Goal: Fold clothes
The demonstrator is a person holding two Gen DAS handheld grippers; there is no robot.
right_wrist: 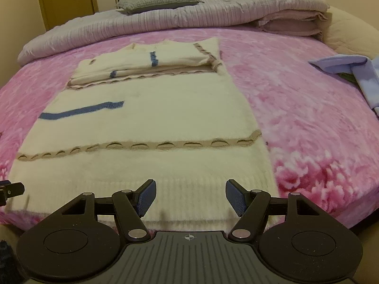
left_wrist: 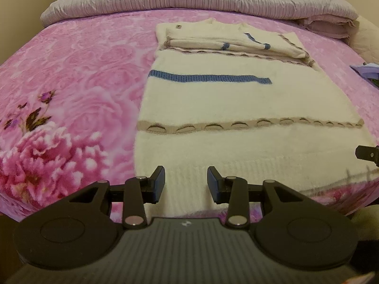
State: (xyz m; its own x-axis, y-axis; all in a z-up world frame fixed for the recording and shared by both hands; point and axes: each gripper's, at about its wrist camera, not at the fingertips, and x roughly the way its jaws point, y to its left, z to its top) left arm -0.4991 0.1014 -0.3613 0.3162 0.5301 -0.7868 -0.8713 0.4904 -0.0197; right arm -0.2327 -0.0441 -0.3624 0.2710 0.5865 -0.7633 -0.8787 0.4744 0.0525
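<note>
cream sweater (left_wrist: 236, 101) lies flat on the pink floral blanket (left_wrist: 71, 71) of the bed, hem end nearest the cameras, far end already folded over itself with the sleeves stacked on top. 1 blue stripe (left_wrist: 208, 78) crosses the body partway, 1 beige looped trim band (left_wrist: 248, 124) runs across lower down, ribbed hem at the near edge of the bed.

left tool (left_wrist: 186, 184) hangs over the hem near its left corner, jaws apart, nothing between the blue pads, not touching the knit as far as i can tell. right tool (right_wrist: 190, 197) hangs over the hem toward the right side, jaws spread wider, also empty. in the left wrist view a bit of the right tool shows at the right edge; in the right wrist view a bit of the left tool shows at the left edge.

grey ribbed quilt (right_wrist: 142, 26) is bunched along the far side of the bed, grey pillow (right_wrist: 156, 1) on it. lilac garment (right_wrist: 350, 68) lies on the blanket to the right, well apart from the sweater. wooden door (right_wrist: 68, 0) at the back left.
</note>
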